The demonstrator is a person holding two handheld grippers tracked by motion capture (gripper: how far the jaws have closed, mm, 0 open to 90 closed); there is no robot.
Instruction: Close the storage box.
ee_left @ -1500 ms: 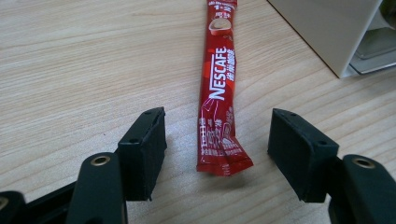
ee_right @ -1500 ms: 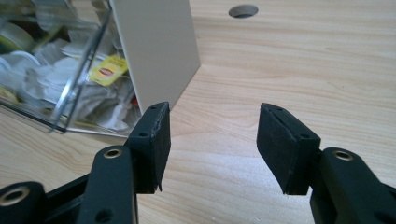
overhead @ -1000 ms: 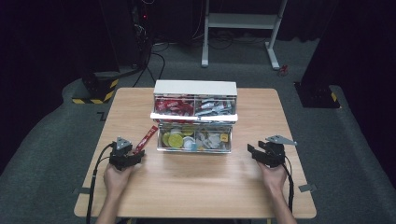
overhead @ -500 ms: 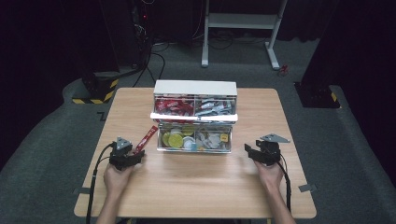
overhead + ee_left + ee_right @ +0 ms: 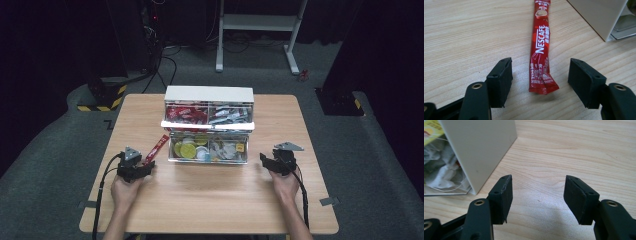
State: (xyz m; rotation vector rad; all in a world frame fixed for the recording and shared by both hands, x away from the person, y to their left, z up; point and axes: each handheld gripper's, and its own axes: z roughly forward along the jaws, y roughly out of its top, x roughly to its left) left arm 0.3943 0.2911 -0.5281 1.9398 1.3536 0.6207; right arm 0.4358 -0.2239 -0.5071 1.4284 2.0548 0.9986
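A red Nescafe stick sachet (image 5: 540,47) lies flat on the wooden table (image 5: 210,200), left of a white two-tier organiser box (image 5: 209,125); the sachet (image 5: 156,148) points toward me. My left gripper (image 5: 540,83) is open, its jaws standing either side of the sachet's near end without touching it. In the high view the left gripper (image 5: 145,169) rests low at the table's left. My right gripper (image 5: 537,200) is open with nothing between its jaws, which have just been opening, beside the box's white side wall (image 5: 481,150). The right gripper (image 5: 264,161) sits right of the box.
The box's pulled-out clear lower drawer (image 5: 207,149) holds round capsules and tea bags; its upper tier (image 5: 209,114) holds red and silver packets. Tea bags (image 5: 441,172) show through the clear front. Black-and-yellow floor blocks (image 5: 100,95) and a white frame (image 5: 260,30) stand beyond the table.
My right gripper has moved left, closer to the box, and its jaws have spread a little. The left gripper and the sachet have stayed where they were.
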